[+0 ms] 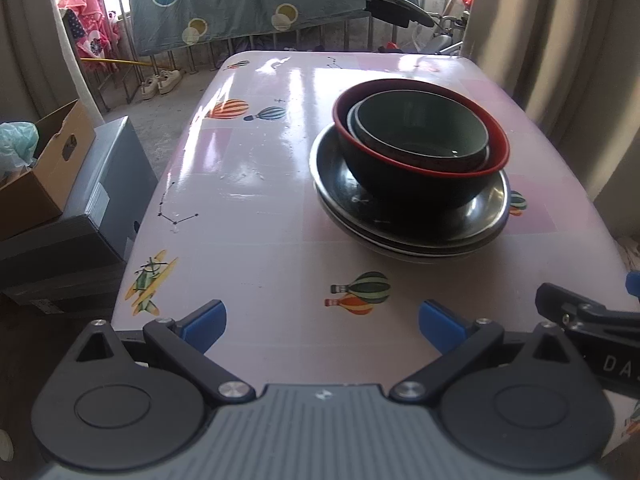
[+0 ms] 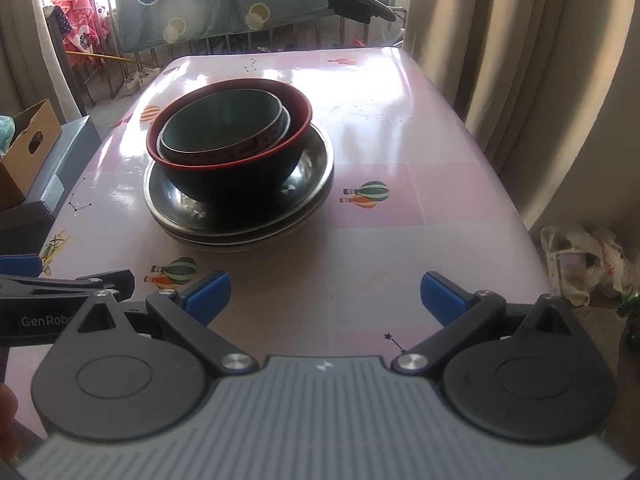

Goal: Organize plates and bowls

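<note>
While both grippers — left (image 1: 322, 322), right (image 2: 325, 294) — hang released and empty over the table's (image 1: 260, 208) near edge, the stacked bowls (image 1: 420, 140) on plates (image 1: 408, 220) sit mid-table; a box (image 1: 44, 168) stands left.

We see one stack on the pink table. In the left wrist view it sits right of centre: shallow metal plates (image 1: 408, 220) at the bottom, a black bowl with a red rim (image 1: 420, 176) upright on them, and green bowls (image 1: 420, 132) nested inside. The right wrist view shows the stack left of centre.
</note>
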`<state>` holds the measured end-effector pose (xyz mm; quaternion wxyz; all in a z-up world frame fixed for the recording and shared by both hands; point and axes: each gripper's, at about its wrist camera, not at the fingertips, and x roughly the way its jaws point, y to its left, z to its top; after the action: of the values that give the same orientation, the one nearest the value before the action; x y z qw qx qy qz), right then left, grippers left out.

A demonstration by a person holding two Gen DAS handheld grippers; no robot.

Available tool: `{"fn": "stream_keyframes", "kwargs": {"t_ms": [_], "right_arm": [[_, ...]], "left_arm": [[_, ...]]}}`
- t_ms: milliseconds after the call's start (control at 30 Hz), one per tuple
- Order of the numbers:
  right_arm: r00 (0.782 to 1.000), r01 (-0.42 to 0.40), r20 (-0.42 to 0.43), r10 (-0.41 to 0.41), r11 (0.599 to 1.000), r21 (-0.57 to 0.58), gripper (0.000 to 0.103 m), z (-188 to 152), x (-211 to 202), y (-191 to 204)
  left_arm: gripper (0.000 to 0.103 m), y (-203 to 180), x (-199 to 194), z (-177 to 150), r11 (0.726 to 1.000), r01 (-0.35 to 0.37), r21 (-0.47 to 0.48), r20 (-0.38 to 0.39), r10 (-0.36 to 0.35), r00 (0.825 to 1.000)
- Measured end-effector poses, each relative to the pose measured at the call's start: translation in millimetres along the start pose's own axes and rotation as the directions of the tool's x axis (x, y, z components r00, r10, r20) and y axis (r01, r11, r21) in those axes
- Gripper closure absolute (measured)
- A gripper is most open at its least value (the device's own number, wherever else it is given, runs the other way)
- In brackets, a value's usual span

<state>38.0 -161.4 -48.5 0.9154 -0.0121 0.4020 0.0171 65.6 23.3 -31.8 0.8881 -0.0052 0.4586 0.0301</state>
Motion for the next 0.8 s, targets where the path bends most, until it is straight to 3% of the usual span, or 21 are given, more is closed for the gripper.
{"fn": "stream_keyframes", "kwargs": {"t_ms": [800], "right_arm": [[1.0, 0.011, -0.024, -0.011, 1.0, 0.028, 0.001, -7.0, 4.3, -15.6]], "left_arm": [[0.0, -13.2, 7.5, -0.6, 1.0, 0.0, 0.019, -0.021, 0.001, 1.0]]}}
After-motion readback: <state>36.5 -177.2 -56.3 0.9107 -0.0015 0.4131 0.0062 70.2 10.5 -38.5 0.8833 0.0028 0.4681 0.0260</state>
